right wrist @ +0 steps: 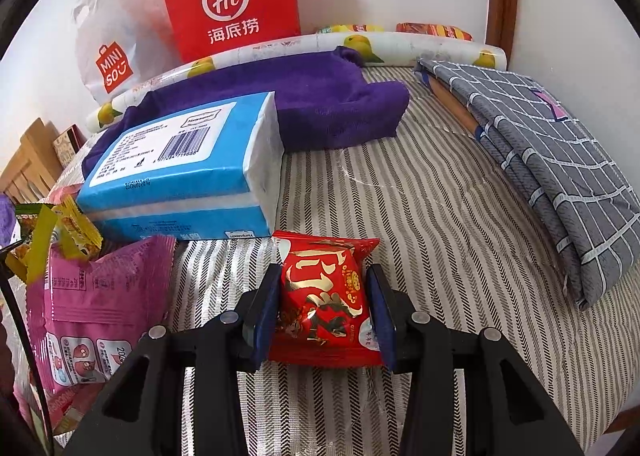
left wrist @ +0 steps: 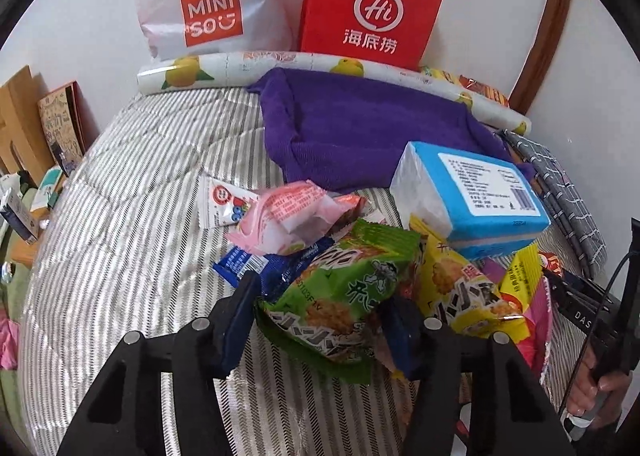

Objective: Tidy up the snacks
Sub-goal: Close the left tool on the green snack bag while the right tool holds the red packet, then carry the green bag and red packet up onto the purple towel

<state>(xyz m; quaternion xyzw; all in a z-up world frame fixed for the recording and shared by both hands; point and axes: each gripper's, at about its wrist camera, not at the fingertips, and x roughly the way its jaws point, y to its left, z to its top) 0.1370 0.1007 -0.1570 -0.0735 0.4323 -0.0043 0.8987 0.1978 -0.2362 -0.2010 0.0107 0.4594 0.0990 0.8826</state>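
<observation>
A heap of snack packets lies on a striped bed cover (left wrist: 120,236). My left gripper (left wrist: 324,292) is closed around a crumpled green snack packet (left wrist: 352,268) at the front of the heap, with a blue pad against each side of it. Beside the green one lie a yellow packet (left wrist: 460,288), a pink packet (left wrist: 288,215) and a blue packet (left wrist: 248,264). My right gripper (right wrist: 323,270) is shut on a red snack packet (right wrist: 320,308) just above the cover. A magenta packet (right wrist: 92,316) lies to its left.
A blue tissue pack (left wrist: 472,195) rests on the heap, against a purple towel (left wrist: 360,127). Against the back wall stand a red paper bag (left wrist: 372,3), a white plastic bag (left wrist: 208,7) and a lemon-print roll (left wrist: 188,75). Folded grey checked cloth (right wrist: 540,159) lies at the right.
</observation>
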